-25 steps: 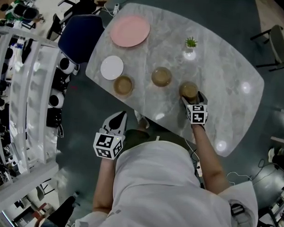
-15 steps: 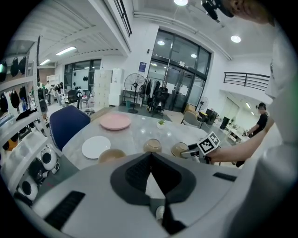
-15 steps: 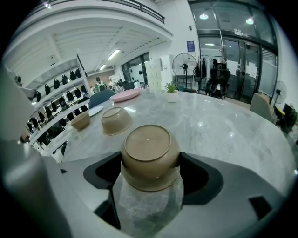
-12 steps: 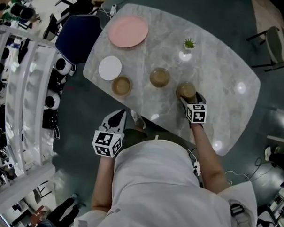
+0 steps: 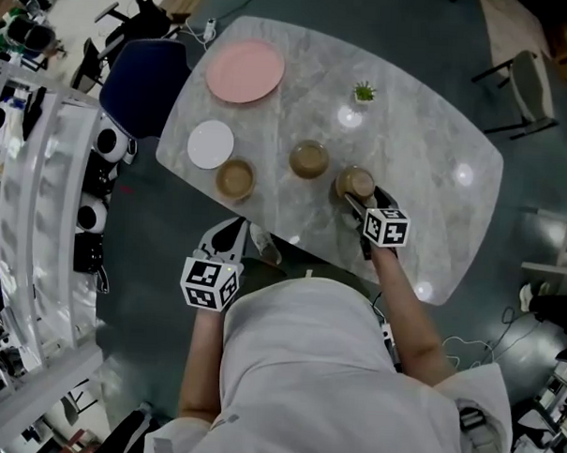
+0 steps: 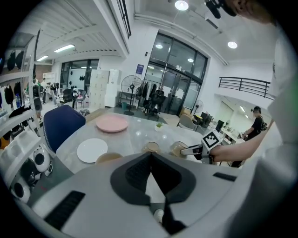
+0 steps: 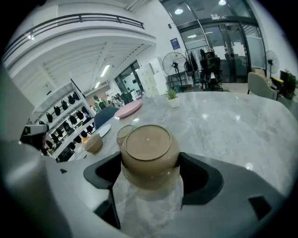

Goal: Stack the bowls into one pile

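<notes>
My right gripper [image 7: 150, 173] has the tan bowl [image 7: 150, 155] clamped between its jaws: the two dark pads press on opposite sides of the bowl's wall, parted only as far as the bowl is wide. The bowl sits right at the jaw tips, filling the gap between them, and grey marble shows beneath it in the right gripper view. From the head view this bowl is the rightmost of three in a loose row across the near part of the marble bench [image 5: 427, 152]. The middle bowl [image 5: 309, 160] stands just beside the held one, to its left and a touch farther from me, apart from it. The left bowl [image 5: 235, 179] rests well apart from both, near the bench's left edge, with a small white plate [image 5: 210, 144] just beyond it. Farther back lies a pink plate [image 5: 244, 71], and a little potted plant [image 5: 364, 92] stands toward the far right of the bench. None of the bowls is nested in another; each is on its own spot. My left gripper [image 6: 150, 158] hangs off the near edge of the bench, close to my body, its jaws pressed together with nothing between them. It points toward the bench, with the left bowl and the white plate ahead of it. A dark blue chair [image 5: 144, 83] stands at the bench's far left corner.
</notes>
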